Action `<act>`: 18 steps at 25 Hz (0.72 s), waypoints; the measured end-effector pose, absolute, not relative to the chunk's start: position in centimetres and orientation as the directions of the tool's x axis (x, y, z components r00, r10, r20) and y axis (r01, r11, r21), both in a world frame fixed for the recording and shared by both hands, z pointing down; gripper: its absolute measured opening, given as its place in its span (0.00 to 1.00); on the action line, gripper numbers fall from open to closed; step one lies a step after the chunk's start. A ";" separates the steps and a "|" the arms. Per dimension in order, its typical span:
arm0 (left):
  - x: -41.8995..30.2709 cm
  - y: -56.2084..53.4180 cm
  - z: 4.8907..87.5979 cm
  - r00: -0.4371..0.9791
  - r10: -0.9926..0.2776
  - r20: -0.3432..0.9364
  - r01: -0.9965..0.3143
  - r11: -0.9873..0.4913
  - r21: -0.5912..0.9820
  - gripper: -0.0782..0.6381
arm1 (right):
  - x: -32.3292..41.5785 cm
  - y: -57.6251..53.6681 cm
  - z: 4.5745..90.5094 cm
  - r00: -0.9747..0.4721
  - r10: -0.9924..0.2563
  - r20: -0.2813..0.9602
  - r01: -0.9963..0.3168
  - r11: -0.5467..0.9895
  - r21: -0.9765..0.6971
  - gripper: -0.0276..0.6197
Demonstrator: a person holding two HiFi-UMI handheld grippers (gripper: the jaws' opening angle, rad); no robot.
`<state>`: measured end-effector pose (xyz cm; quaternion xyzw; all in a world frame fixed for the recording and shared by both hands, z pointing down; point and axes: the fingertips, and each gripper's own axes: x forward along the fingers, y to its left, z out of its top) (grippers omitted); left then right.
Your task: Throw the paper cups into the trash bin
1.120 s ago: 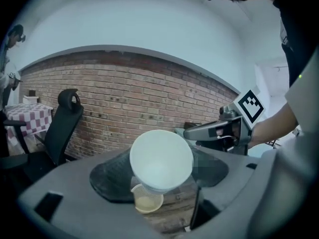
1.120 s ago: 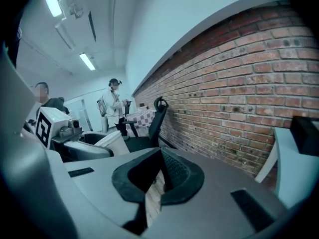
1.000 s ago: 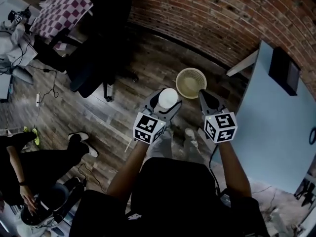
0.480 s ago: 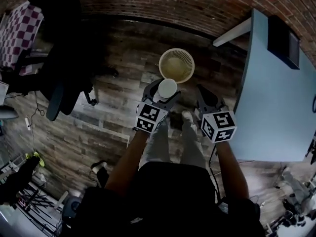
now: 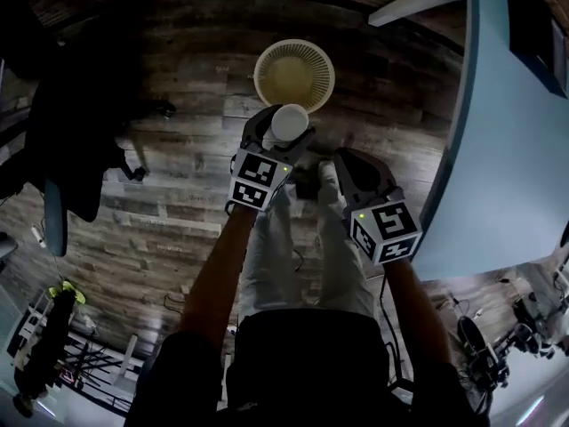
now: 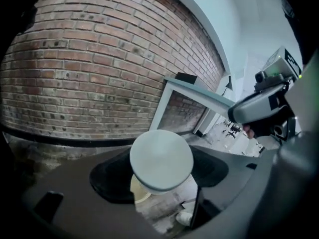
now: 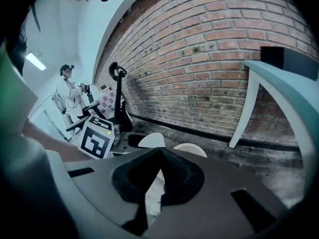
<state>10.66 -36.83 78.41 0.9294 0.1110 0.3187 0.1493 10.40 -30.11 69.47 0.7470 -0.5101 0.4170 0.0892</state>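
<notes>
1. Right gripper [image 5: 345, 163]: jaws pressed together, empty
2. Left gripper [image 5: 283, 134] pinches the cup [image 5: 289, 121]; its jaws hide the cup's lower body
3. The cup overlaps the near rim of the bin [image 5: 294, 69]; I cannot tell whether it hangs over the opening
4. Floor [image 5: 178, 194] lies open round the bin; the worktop [image 5: 507, 149] edge stands well right

Left claw [image 5: 283, 130] grips paper cup [image 5: 290, 120] beside trash bin [image 5: 267, 59]; right claw [image 5: 342, 158] closed, empty.

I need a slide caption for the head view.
Left gripper holds a white paper cup near the round cream bin.
</notes>
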 end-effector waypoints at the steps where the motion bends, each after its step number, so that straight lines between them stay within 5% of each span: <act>1: 11.0 -36.9 79.5 0.772 0.300 0.560 0.108 -0.931 0.349 0.58 | 10.3 -29.9 70.8 0.127 -0.681 0.721 -0.829 -0.472 -0.299 0.04; 18: 12.3 -34.6 96.9 0.730 0.307 0.610 0.058 -0.918 0.392 0.58 | 9.5 -25.8 85.1 0.121 -0.591 0.797 -0.689 -0.628 -0.361 0.04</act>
